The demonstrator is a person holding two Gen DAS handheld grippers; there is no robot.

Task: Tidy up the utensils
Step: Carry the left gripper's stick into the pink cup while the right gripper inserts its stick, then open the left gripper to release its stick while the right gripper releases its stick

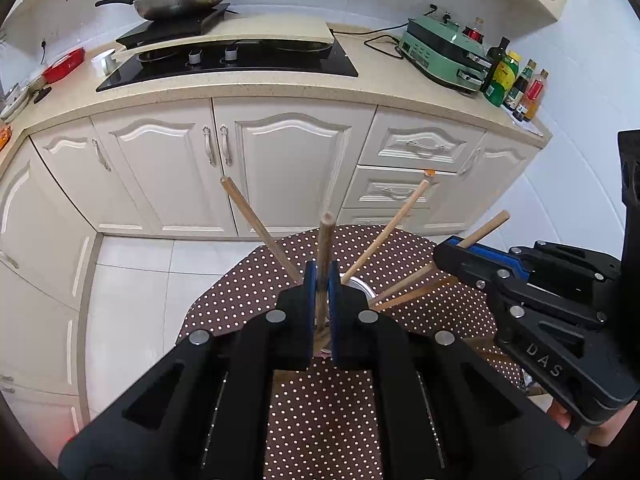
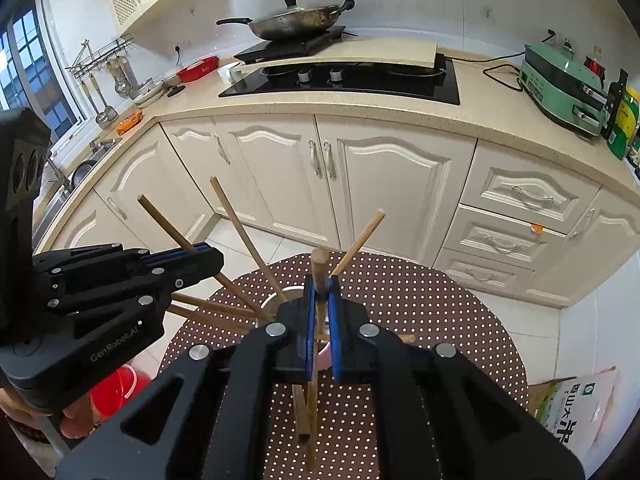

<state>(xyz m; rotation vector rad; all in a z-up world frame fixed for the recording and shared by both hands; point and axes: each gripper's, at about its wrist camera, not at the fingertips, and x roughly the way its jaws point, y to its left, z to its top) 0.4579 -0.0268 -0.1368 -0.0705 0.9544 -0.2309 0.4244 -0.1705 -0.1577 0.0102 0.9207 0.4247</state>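
While each pair of blue jaws is pressed tight on a single wooden chopstick, the sticks stand near upright, ends down, as if for dropping in. The left gripper [image 1: 321, 280] pinches a chopstick [image 1: 325, 240] just above the metal cup [image 1: 362, 286]; the right gripper [image 2: 321, 294] pinches its own chopstick [image 2: 319, 264] nearby. More chopsticks [image 1: 384, 236] already fan out of the cup, which stands on the dotted tablecloth [image 1: 320, 420], with the kitchen cabinets far behind.

Both wrist views look steeply down, close over the shared dotted table [image 1: 320, 420]
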